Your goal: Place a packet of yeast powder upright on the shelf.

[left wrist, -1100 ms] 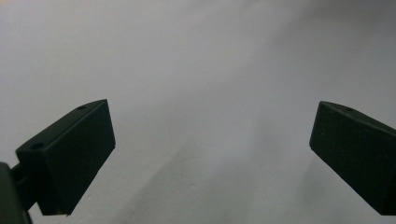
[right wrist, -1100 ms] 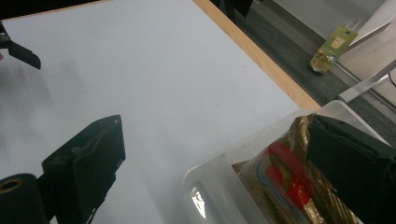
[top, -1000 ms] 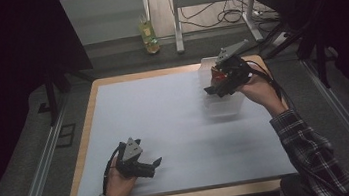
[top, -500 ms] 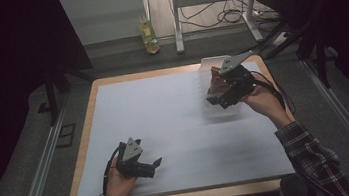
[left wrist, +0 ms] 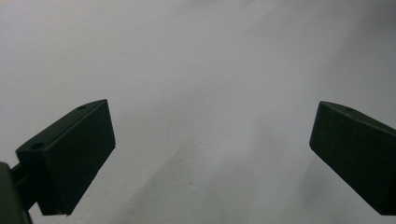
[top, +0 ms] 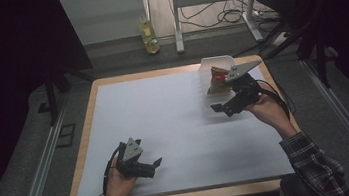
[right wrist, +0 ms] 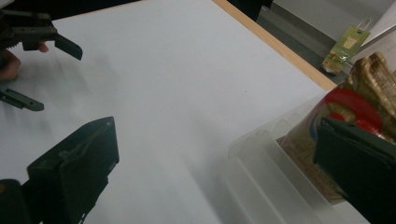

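Snack packet (right wrist: 359,121): sits inside a clear plastic tub (right wrist: 261,172) at the far right of the surface (top: 165,124). Printed wrapper, red ring on a tan ground, crinkled top standing above the tub's rim. Looks light and soft; the film is likely slick and will crumple under a pinch, and whatever is inside may crush. Best hold, I judge, is the upstanding top edge or the flat faces of the packet, taken gently, not the middle squeezed hard.

Tub: thin, translucent, stiff enough to keep its shape but light; it could slide or tip if the packet drags on the wall. In the high view the tub (top: 210,81) stands near the far right corner with the packet (top: 216,76) in it.

Right claw (top: 220,108): jaws wide apart, nothing between them. From the right gripper view one jaw hangs over the bare surface outside the tub, the other lies in front of the packet's lower part; I can't tell whether it touches. The claw straddles the tub's near wall, packet just beside the far jaw.

Left claw (top: 156,163): also wide, empty, low over the near left of the surface, well apart from the tub.
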{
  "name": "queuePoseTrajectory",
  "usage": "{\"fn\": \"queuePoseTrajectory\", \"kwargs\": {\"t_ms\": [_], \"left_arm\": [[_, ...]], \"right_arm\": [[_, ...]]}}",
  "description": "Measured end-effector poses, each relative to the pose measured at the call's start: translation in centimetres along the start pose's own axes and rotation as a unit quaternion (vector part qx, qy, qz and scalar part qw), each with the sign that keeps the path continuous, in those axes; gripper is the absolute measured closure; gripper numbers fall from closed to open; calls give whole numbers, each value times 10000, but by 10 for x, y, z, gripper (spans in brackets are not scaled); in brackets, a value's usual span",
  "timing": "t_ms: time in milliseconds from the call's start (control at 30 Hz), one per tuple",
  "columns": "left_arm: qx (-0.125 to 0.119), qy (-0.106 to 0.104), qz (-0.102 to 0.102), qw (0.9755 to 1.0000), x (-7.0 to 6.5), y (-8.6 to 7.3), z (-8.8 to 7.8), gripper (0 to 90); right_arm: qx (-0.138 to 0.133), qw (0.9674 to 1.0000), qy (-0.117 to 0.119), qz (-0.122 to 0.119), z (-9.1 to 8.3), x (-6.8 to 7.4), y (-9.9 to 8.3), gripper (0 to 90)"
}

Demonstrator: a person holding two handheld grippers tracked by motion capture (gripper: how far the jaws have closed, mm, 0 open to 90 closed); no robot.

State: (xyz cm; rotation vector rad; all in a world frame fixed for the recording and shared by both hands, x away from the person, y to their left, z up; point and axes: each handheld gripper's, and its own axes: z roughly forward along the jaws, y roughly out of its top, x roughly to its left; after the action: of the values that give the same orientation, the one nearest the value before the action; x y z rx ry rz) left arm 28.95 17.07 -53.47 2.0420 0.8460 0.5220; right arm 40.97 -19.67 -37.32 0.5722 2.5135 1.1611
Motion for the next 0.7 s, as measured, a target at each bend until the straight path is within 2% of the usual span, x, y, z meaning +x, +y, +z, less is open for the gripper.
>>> {"fn": "queuePoseTrajectory", "kwargs": {"t_ms": [200,700], "left_arm": [[-2,8,-1,10000,0,0,0,3],[0,13,2,10000,0,0,0,3]], "right_arm": [[-33,10000,34,3,0,9,-10,4],[-138,9999,36,-63,-2,23,-26,4]]}}
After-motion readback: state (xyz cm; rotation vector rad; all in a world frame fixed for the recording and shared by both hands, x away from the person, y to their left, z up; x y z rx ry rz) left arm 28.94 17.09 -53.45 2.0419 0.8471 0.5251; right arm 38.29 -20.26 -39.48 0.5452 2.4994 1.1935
